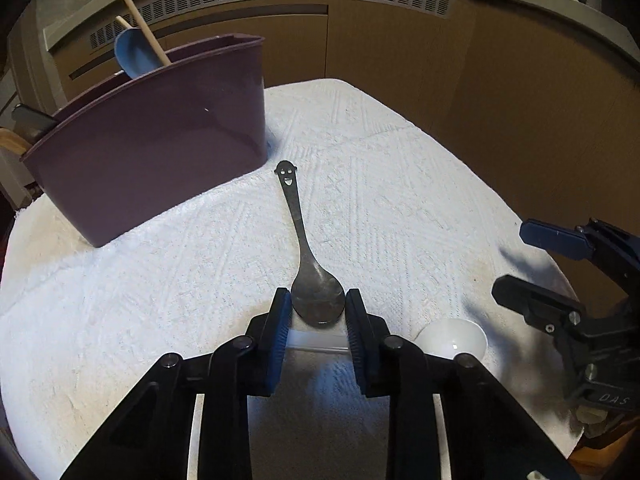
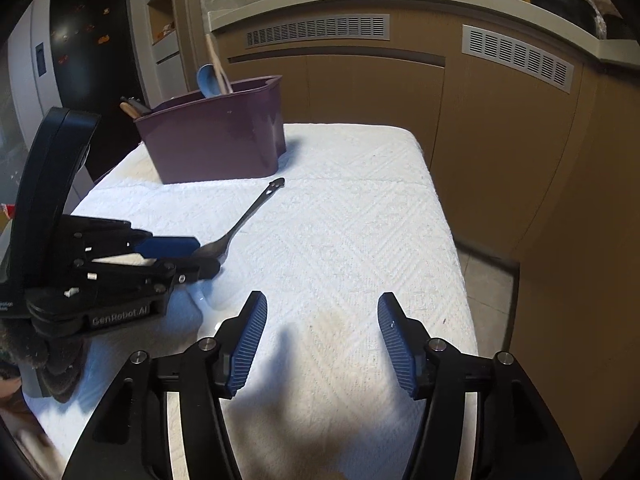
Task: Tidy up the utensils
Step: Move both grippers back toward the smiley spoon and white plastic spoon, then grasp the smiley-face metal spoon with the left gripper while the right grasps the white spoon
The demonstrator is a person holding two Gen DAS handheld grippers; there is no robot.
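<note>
A dark metal spoon (image 1: 301,232) with a smiley-face handle end lies on the white towel (image 1: 400,184), its handle pointing at the purple utensil caddy (image 1: 160,160). My left gripper (image 1: 318,306) is shut on the spoon's bowl, with a blue pad against each side. The right wrist view shows the same grip, left gripper (image 2: 208,257) low on the towel (image 2: 360,220) with the spoon (image 2: 248,216) sticking out toward the caddy (image 2: 216,144). My right gripper (image 2: 320,300) stands open over bare towel, holding nothing. From the left wrist view the right gripper (image 1: 510,258) is at the right.
A white spoon (image 1: 452,338) lies on the towel just right of my left fingers. The caddy holds a blue spoon (image 1: 132,54), a wooden handle (image 1: 146,28) and other handles at its left end. Brown vented cabinets (image 2: 400,80) stand behind. The table edge (image 2: 460,248) drops to floor on the right.
</note>
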